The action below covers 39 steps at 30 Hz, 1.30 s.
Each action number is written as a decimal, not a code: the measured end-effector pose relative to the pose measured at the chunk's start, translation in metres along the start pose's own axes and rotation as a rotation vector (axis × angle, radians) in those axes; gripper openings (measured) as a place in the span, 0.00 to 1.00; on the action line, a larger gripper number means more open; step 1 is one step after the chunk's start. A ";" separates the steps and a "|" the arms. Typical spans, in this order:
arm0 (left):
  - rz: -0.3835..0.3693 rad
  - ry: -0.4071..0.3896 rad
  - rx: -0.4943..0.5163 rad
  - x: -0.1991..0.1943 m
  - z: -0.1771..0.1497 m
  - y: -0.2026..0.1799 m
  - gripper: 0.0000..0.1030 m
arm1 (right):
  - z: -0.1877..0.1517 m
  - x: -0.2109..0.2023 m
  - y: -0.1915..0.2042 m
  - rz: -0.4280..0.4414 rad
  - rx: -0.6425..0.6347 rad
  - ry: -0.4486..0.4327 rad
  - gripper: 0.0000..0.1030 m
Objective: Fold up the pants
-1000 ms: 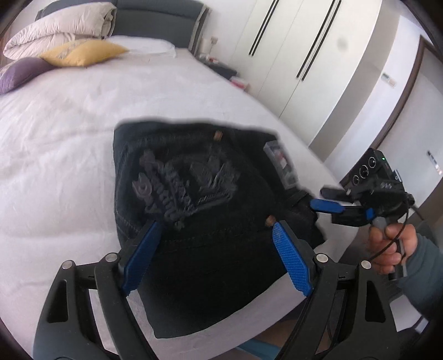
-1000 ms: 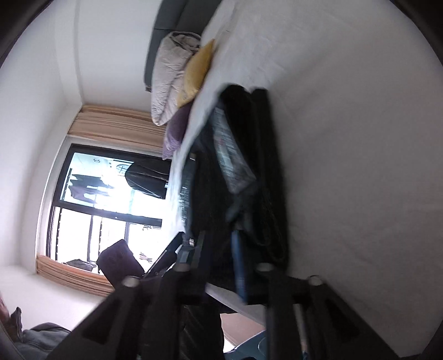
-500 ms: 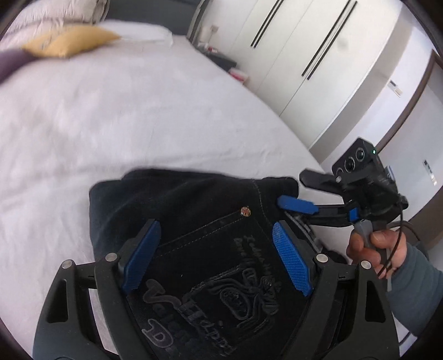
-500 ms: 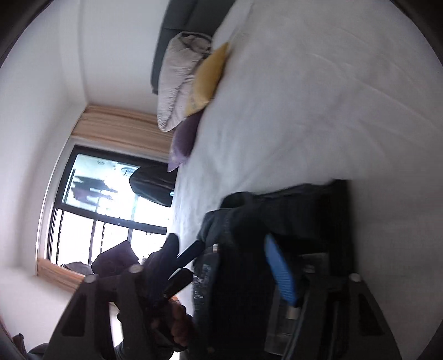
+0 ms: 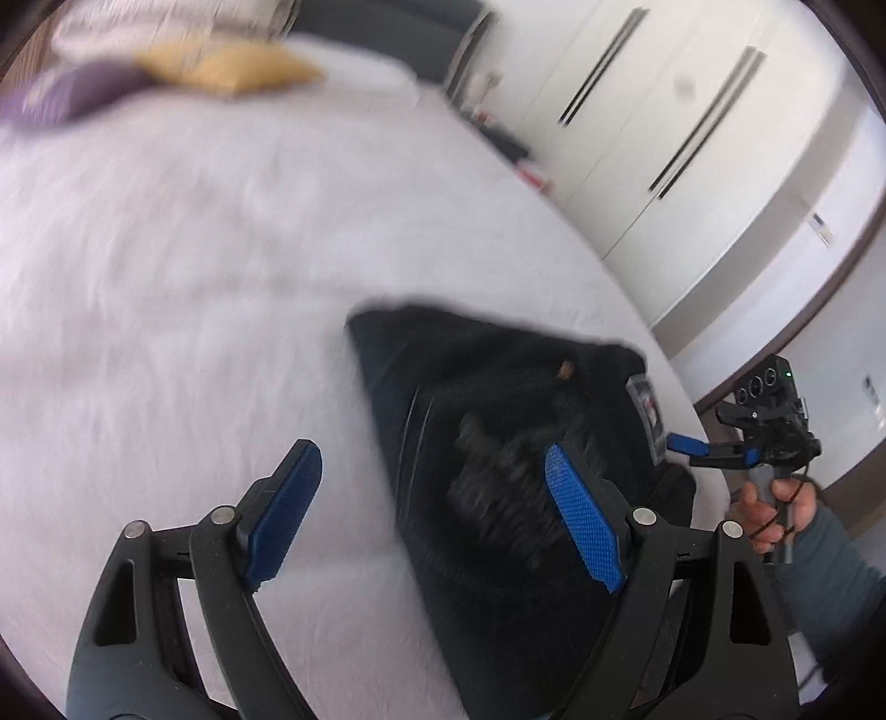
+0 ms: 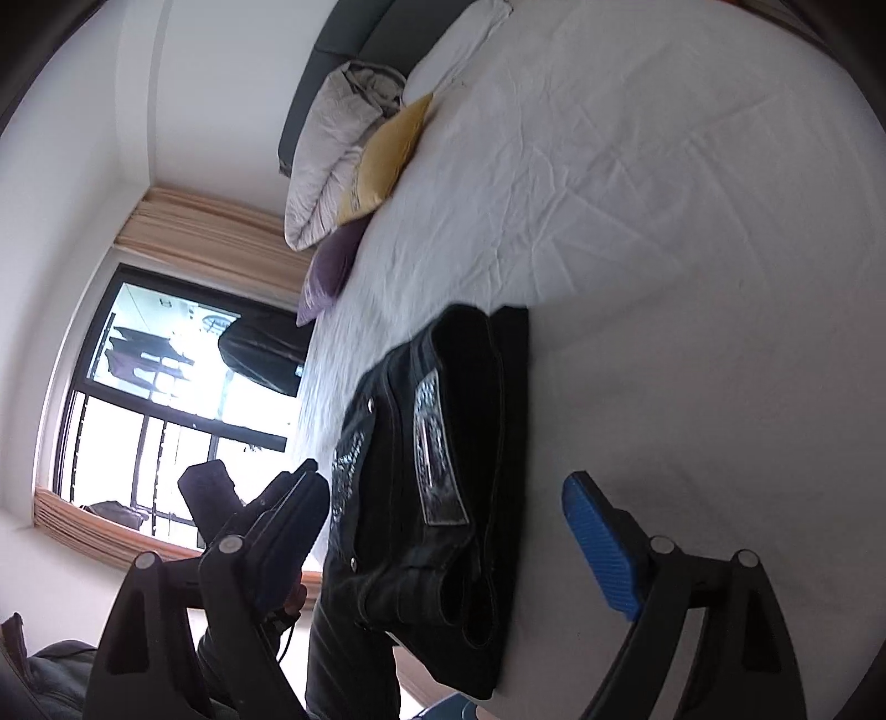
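Note:
The black pants (image 5: 498, 443) lie folded in a compact stack on the white bed sheet (image 5: 166, 332), near the bed's right edge. My left gripper (image 5: 432, 520) hangs open over the stack's left edge, one blue pad over bare sheet and the other over the denim, gripping nothing. In this blurred view my right gripper (image 5: 714, 443) is just past the stack's right side, held by a hand (image 5: 775, 509). In the right wrist view the pants (image 6: 443, 443), waistband label up, lie between the jaws of my right gripper (image 6: 443, 540). Those jaws are opening and the pads stand clear of the cloth.
A folded duvet (image 6: 332, 144), a yellow pillow (image 6: 387, 160) and a purple pillow (image 6: 326, 271) lie by the dark headboard (image 6: 343, 33). White wardrobe doors (image 5: 664, 138) stand beyond the bed's right side. A window (image 6: 166, 415) fills the opposite wall.
My right gripper has let go of the pants and its jaws have spread wide. The pants now rest folded on the sheet. My left gripper has slid left, off the stack's middle.

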<state>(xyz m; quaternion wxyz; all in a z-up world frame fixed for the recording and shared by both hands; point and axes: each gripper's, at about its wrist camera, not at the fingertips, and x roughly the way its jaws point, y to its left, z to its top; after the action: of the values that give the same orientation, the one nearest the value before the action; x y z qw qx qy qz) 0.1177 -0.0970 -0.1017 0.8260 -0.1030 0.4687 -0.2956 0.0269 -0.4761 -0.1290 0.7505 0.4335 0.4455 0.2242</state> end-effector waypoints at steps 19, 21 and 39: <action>-0.090 0.199 -0.012 0.059 -0.006 -0.010 0.67 | 0.020 0.074 0.016 -0.067 -0.010 0.173 0.92; -0.068 0.201 0.012 0.060 -0.006 -0.016 0.65 | 0.017 0.082 0.026 -0.113 -0.068 0.189 0.84; 0.009 0.011 0.097 0.006 0.052 -0.040 0.20 | 0.029 0.057 0.119 -0.253 -0.376 0.008 0.21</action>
<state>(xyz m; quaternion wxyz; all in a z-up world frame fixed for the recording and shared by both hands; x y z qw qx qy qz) 0.1480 -0.1381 -0.0603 0.8288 -0.0589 0.4588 -0.3149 0.0864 -0.3856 -0.0486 0.8385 0.2259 0.4496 0.2093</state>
